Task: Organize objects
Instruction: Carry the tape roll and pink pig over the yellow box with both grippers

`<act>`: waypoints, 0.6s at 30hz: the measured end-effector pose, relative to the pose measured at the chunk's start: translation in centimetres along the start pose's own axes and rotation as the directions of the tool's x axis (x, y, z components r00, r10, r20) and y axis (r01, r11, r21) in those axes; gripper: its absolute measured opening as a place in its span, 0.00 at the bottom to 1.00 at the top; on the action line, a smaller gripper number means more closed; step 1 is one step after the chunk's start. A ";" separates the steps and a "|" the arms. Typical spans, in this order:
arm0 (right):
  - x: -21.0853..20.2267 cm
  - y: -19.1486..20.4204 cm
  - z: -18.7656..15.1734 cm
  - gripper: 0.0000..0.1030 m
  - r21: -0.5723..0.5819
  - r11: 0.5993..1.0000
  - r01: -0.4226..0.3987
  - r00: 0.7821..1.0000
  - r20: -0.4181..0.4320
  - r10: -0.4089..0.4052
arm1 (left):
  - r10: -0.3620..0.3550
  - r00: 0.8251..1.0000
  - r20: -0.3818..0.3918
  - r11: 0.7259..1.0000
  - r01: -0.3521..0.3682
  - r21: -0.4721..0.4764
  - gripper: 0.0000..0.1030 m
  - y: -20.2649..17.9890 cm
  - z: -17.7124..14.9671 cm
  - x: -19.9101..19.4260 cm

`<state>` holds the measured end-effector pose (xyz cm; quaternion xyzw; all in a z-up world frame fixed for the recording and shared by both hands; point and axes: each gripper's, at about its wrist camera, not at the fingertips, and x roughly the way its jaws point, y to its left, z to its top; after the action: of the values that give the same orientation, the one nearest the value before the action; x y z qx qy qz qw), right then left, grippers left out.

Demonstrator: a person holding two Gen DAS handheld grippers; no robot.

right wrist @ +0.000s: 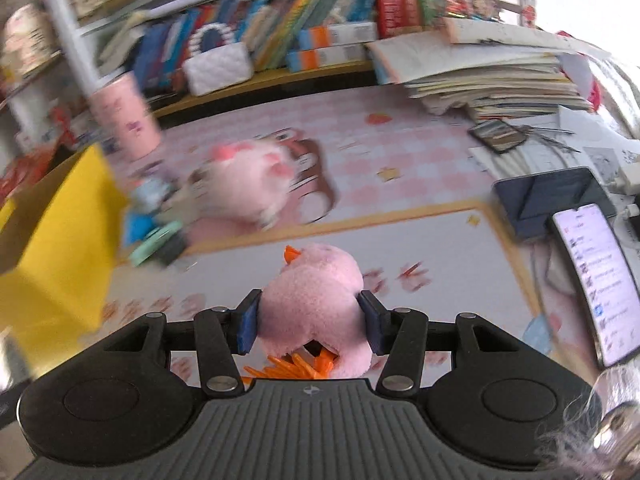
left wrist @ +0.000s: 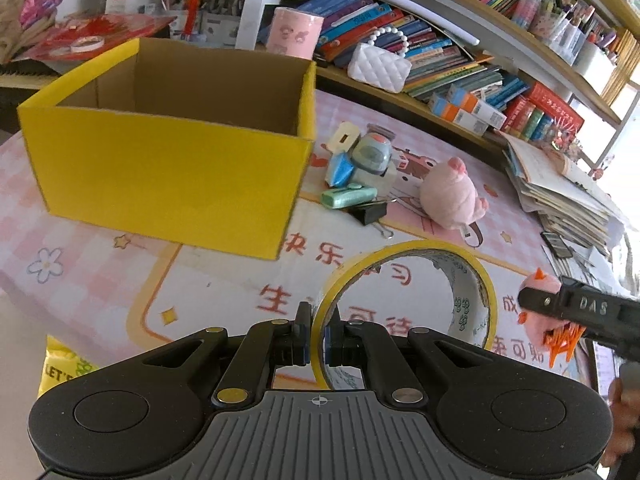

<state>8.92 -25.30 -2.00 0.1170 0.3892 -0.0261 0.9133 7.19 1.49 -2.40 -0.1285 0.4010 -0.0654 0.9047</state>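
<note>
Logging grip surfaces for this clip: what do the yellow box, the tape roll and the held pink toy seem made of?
Yellow box: likely cardboard, matte yellow outside, raw brown inside.
Tape roll: glossy yellowish plastic film, apparently on a printed card core.
Pink toy: fuzzy plush fabric; it dents between the pads.

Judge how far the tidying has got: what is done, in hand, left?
Done: nothing shows inside the yellow box. In hand: left gripper clamps the tape roll; right gripper grips a pink plush toy. Left: pig plush, binder clip, small items beside the box.
</note>
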 end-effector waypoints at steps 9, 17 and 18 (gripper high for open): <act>-2.3 6.6 -4.0 0.47 -0.133 0.990 -0.035 0.999 -0.012 0.033 | 0.020 1.000 0.003 1.000 -0.020 0.008 0.04 4.9 -1.0 -2.8; -3.6 11.4 -7.2 0.47 -0.189 0.980 -0.062 0.998 -0.034 0.056 | 0.030 1.000 -0.008 1.000 -0.030 -0.007 0.04 9.4 -2.0 -5.0; -3.7 11.9 -7.5 0.47 -0.196 0.978 -0.066 0.998 -0.037 0.060 | 0.031 0.999 -0.009 0.999 -0.031 -0.009 0.04 9.8 -2.0 -5.2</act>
<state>2.70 -12.16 -2.10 0.0388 0.3999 0.0433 0.9147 2.36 11.70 -2.86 -0.1260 0.4073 -0.0503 0.9031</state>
